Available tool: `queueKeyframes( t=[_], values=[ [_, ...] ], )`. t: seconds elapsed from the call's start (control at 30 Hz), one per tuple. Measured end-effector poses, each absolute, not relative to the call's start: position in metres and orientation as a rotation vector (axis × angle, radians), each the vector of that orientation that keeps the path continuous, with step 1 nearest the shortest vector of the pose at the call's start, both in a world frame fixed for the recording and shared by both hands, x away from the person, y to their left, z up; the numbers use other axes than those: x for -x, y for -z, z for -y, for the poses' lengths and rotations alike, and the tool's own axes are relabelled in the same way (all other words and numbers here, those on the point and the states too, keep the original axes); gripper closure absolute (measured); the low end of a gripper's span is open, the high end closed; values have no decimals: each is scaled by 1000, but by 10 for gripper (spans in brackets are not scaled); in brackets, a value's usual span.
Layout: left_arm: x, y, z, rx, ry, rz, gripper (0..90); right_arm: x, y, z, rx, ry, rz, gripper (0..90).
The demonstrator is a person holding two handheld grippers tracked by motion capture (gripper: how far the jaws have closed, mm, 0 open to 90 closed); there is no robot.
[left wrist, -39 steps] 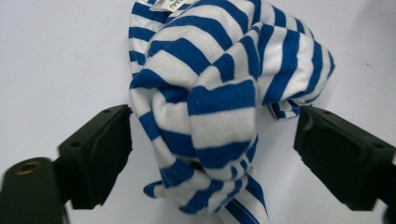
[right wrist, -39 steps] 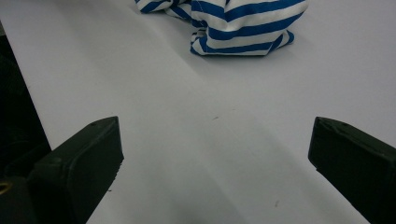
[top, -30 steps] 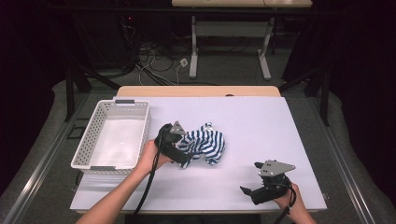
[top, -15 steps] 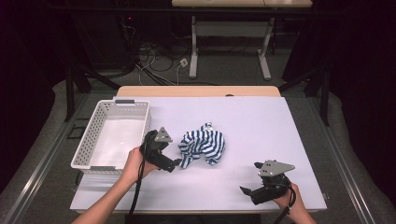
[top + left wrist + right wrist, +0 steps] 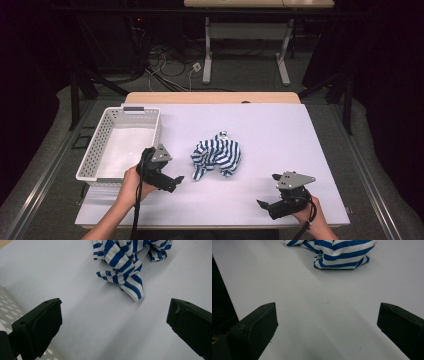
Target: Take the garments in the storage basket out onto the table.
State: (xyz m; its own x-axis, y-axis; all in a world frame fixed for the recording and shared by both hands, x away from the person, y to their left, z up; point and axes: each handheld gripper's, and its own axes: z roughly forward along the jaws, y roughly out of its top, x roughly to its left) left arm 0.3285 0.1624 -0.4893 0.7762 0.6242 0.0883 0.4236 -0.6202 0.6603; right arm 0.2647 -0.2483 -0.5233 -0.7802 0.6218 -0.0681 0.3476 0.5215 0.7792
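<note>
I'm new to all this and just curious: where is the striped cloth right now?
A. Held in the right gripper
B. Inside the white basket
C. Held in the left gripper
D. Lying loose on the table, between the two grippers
D: the cloth lies crumpled on the table, apart from the open left gripper and open right gripper, outside the basket.

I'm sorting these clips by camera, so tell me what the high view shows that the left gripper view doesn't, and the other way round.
High view alone: the whole white basket, both hands, the right gripper near the table's front edge, and the floor cables beyond. Left gripper view alone: a close look between its own jaws, set wide apart with nothing between them. Both: the blue-and-white striped cloth crumpled on the white table.
</note>
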Motion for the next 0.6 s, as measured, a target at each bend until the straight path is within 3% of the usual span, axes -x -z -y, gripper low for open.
queueKeyframes(
  t=[0.6],
  values=[
    [-305, 494, -190, -2283, -448, -819, 1, -265, 524, 248, -800, -1135, -2425, 30]
  ],
)
